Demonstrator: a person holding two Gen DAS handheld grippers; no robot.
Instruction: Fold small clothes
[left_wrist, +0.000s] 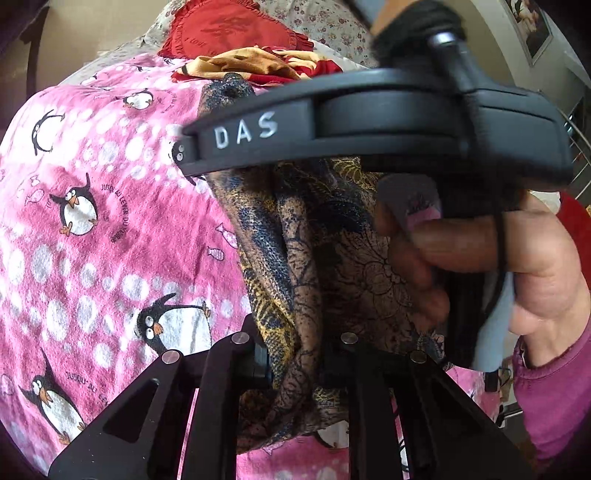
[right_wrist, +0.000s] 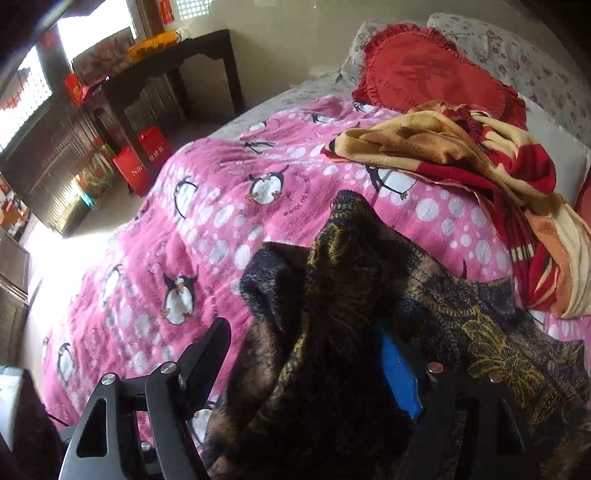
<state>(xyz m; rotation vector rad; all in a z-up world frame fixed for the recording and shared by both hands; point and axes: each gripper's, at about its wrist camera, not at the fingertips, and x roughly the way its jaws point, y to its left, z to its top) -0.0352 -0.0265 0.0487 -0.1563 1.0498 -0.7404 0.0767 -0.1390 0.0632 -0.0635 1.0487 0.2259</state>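
Left gripper (left_wrist: 295, 354) clamped on cloth (left_wrist: 306, 258); right gripper (right_wrist: 306, 354) spread, cloth (right_wrist: 332, 295) between fingers; above blanket (left_wrist: 92, 221).

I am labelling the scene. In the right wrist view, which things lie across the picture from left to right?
Red gift bags on the floor → pink penguin blanket → dark patterned garment → crumpled red and yellow blanket.
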